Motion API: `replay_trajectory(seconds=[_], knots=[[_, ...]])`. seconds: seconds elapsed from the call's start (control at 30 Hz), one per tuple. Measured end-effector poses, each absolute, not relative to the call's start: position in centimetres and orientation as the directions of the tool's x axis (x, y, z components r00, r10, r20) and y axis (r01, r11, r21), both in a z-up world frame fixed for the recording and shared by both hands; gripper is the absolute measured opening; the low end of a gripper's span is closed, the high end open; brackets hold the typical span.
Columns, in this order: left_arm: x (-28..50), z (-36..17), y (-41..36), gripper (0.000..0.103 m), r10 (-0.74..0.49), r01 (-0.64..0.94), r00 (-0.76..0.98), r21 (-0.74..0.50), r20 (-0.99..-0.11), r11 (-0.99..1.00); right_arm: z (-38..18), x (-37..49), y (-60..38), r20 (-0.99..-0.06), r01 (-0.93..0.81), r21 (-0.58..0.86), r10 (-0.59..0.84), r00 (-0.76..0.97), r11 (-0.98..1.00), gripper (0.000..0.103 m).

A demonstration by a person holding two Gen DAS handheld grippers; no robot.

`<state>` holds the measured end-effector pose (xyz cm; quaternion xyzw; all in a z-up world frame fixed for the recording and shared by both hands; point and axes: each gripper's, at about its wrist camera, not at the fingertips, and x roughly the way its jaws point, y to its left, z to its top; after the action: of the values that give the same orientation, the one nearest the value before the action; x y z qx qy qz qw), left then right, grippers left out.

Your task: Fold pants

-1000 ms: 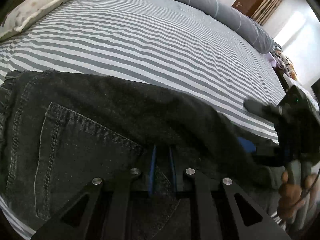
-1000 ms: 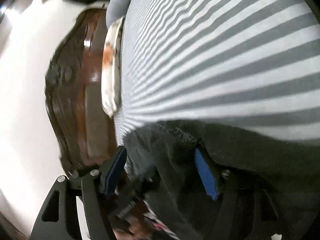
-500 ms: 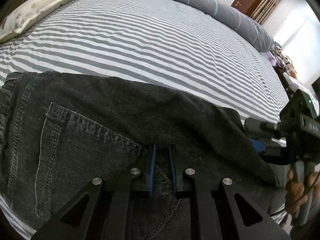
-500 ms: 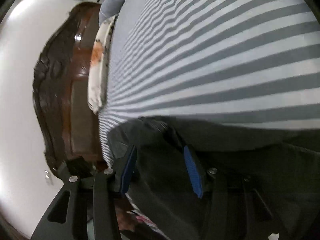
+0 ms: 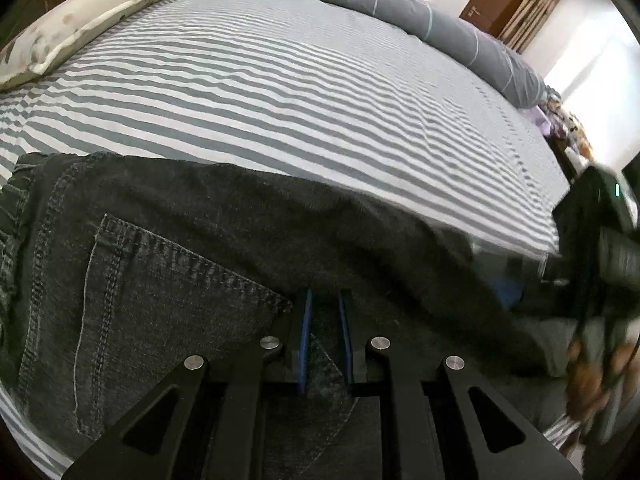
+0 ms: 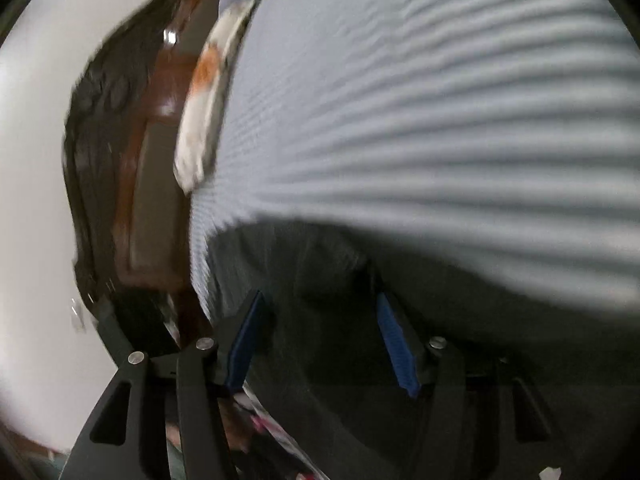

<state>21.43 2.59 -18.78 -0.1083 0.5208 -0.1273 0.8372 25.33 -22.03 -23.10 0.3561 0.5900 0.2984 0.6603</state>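
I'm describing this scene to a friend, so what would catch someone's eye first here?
The dark denim pants, stitched back pocket up, lie along the near edge of the grey-and-white striped bed. The left gripper is pinched on the denim beside the pocket, while the right gripper stands open over blurred dark fabric.

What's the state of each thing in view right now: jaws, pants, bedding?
Left gripper: jaws nearly shut, pinching a fold of denim.
Right gripper: jaws open, denim lying between the blue pads, not clamped.
Dark grey denim pants: lying on the bed, back pocket up, edge doubled over.
Grey-and-white striped bed sheet: spread, lightly rippled.
Floral pillow: lying at the sheet's far edge.
Grey rolled duvet: bunched along the far side.
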Motion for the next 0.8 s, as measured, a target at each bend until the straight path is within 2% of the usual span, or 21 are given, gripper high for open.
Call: replay_trajectory(seconds=[0.2,0.47,0.5,0.53,0.6,0.8], knots=[[21.1,-19.0,2.7,0.015,-0.359,0.108,0.406,-0.346,-0.840,0.932,-23.6,24.3,-20.9,-0.561,-0.008,0.825,0.820,0.115,0.566,0.059],[20.7,-18.9,1.2,0.015,-0.323,0.159,0.404,-0.282,-0.856,0.946,-24.4,29.1,-20.9,-0.426,0.097,0.905,0.888,0.174,0.415,0.058],[20.6,-18.8,1.0,0.015,-0.320,0.169,0.412,-0.274,-0.853,0.947,-24.0,29.7,-21.1,-0.409,0.096,0.912,0.893,0.185,0.398,0.048],[20.5,-18.6,0.9,0.015,-0.319,0.181,0.419,-0.266,-0.850,0.947,-23.5,30.0,-21.2,-0.415,0.094,0.910,0.888,0.199,0.404,0.030],[20.1,-18.3,0.4,0.015,-0.326,0.217,0.434,-0.253,-0.840,0.943,-22.8,30.9,-22.3,-0.459,0.101,0.888,0.860,0.224,0.448,0.014],[18.8,-18.8,-2.4,0.015,-0.411,0.385,0.351,-0.271,-0.841,0.882,-22.3,32.7,-21.4,-0.595,0.047,0.801,0.786,0.169,0.596,0.012]])
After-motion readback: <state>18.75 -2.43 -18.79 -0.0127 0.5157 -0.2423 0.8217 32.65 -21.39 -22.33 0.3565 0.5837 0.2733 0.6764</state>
